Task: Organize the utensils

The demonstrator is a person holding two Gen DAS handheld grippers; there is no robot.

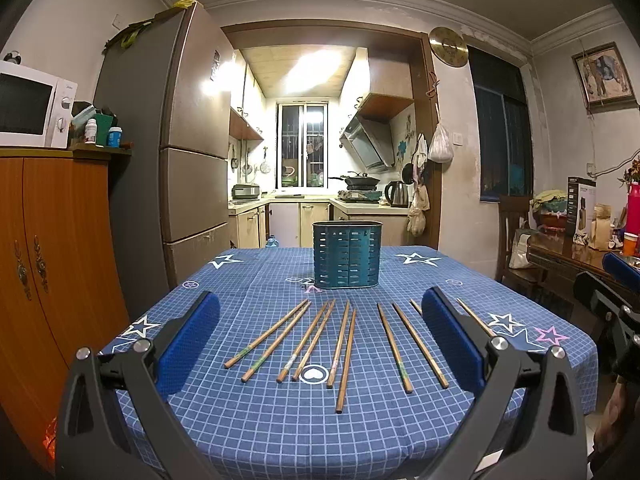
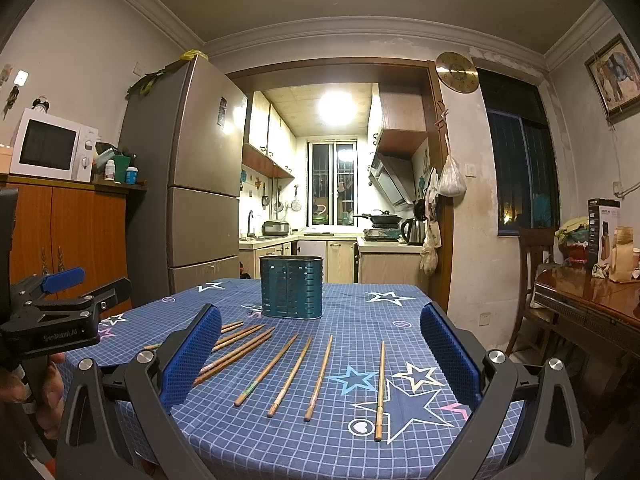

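Observation:
Several wooden chopsticks (image 1: 340, 348) lie fanned out on a blue checked tablecloth (image 1: 280, 432), their tips toward a teal slotted utensil holder (image 1: 347, 254) standing upright behind them. My left gripper (image 1: 320, 340) hovers open over the near side of the row, nothing between its blue pads (image 1: 188, 340). In the right wrist view the same chopsticks (image 2: 288, 376) and holder (image 2: 291, 287) appear, and my right gripper (image 2: 320, 352) is open above the rightmost sticks. The left gripper (image 2: 60, 292), held by a hand, shows at that view's left edge.
A wooden cabinet (image 1: 52, 260) with a microwave (image 1: 32, 110) stands left of the table, a tall fridge (image 1: 180, 140) behind it. A dark wooden side table (image 2: 592, 304) with boxes and a chair (image 2: 536, 280) sit to the right. The kitchen opens beyond the table's far edge.

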